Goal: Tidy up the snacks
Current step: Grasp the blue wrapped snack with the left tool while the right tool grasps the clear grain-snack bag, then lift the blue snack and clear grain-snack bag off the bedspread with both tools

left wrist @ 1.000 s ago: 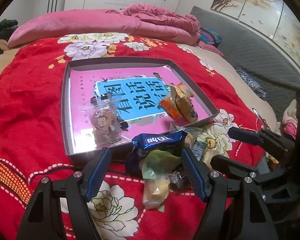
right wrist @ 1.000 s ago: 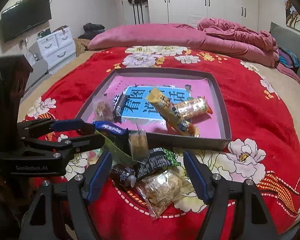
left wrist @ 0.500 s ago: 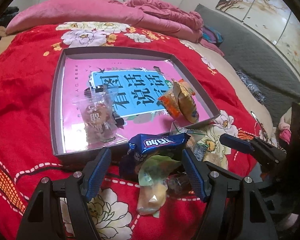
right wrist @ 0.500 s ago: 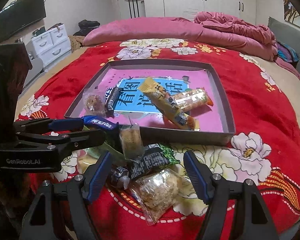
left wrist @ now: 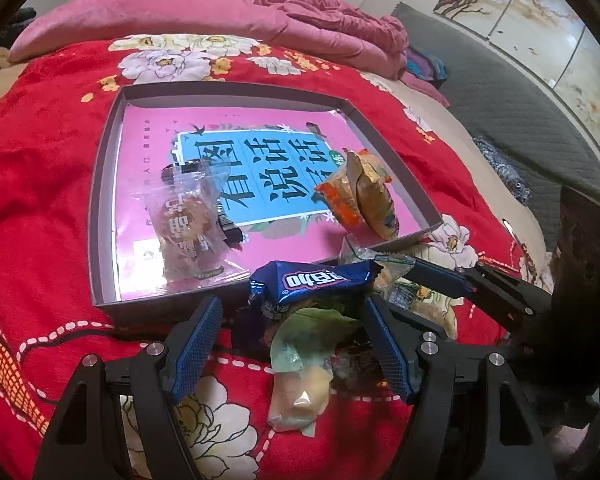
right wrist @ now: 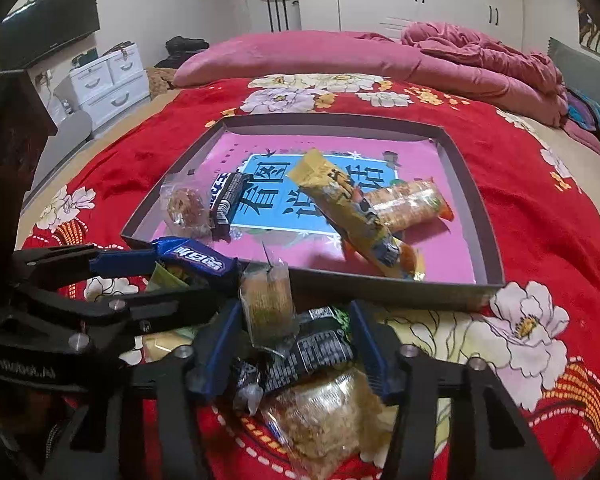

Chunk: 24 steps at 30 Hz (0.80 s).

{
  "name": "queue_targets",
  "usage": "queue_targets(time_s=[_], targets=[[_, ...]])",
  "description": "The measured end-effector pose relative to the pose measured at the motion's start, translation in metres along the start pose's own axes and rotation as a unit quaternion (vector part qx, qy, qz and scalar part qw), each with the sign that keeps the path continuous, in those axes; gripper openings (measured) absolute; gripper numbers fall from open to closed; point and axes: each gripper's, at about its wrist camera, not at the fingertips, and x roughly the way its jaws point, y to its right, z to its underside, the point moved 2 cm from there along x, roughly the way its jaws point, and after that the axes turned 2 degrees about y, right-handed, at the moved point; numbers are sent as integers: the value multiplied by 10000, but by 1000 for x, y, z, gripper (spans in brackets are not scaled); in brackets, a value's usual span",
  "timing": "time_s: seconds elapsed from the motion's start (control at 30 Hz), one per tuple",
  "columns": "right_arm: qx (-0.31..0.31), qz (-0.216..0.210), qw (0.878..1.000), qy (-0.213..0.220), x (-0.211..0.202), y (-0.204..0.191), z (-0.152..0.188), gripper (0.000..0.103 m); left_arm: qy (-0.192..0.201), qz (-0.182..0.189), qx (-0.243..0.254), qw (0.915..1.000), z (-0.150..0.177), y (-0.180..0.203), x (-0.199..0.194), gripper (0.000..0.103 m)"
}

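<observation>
We work over a bed spread with a red floral blanket (right wrist: 540, 208), a pink duvet (right wrist: 340, 56) heaped at its far end. The shallow grey box (right wrist: 396, 284) in the middle of the blanket is our landmark; its floor is a pink sheet with a blue panel of large characters. Inside the box, toward its right side, a long yellow packet (right wrist: 348, 212) lies across an orange-ended cracker pack (right wrist: 412, 206). Toward its left side sit a dark barcoded bar (right wrist: 228, 200) and a clear-wrapped biscuit (right wrist: 184, 208).

Just outside the box's near wall lies the loose heap of snacks. A blue wrapper (left wrist: 316, 280) leans on that wall, with a pale green pouch (left wrist: 304, 360) below it. Our left gripper (left wrist: 296, 344) stands wide around these two, its pads apart from them.

Further right along the same wall, our right gripper (right wrist: 296, 344) has just been closing. A black packet (right wrist: 312, 352) and a clear-wrapped tan biscuit (right wrist: 266, 304) sit between its fingers; we cannot tell whether the pads press on them yet. A clear bag of crumbly snack (right wrist: 328, 420) lies nearest us.
</observation>
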Motion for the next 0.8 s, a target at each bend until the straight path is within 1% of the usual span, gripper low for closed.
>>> queue_targets(time_s=[0.17, 0.23, 0.37, 0.43, 0.53, 0.63, 0.8], targets=[[27, -264, 9996, -21, 8, 0, 0, 39, -79, 35, -117, 9999, 0, -3, 5, 75], [76, -334, 9994, -2, 10, 2, 0, 36, -105, 54, -166, 9998, 1, -3, 7, 75], [106, -463, 9989, 17, 10, 4, 0, 27, -162, 66, -279, 9995, 0, -6, 12, 75], [90, -482, 9988, 30, 9, 4, 1, 26, -189, 38, -319, 9993, 0, -6, 15, 75], [82, -454, 9989, 56, 6, 5, 1, 25, -238, 96, -418, 9988, -2, -6, 18, 75], [165, -448, 9988, 73, 2, 10, 2, 25, -264, 179, -532, 9981, -3, -6, 23, 75], [345, -487, 9982, 104, -3, 20, 3, 25, -290, 200, -712, 9968, -2, -7, 28, 75]])
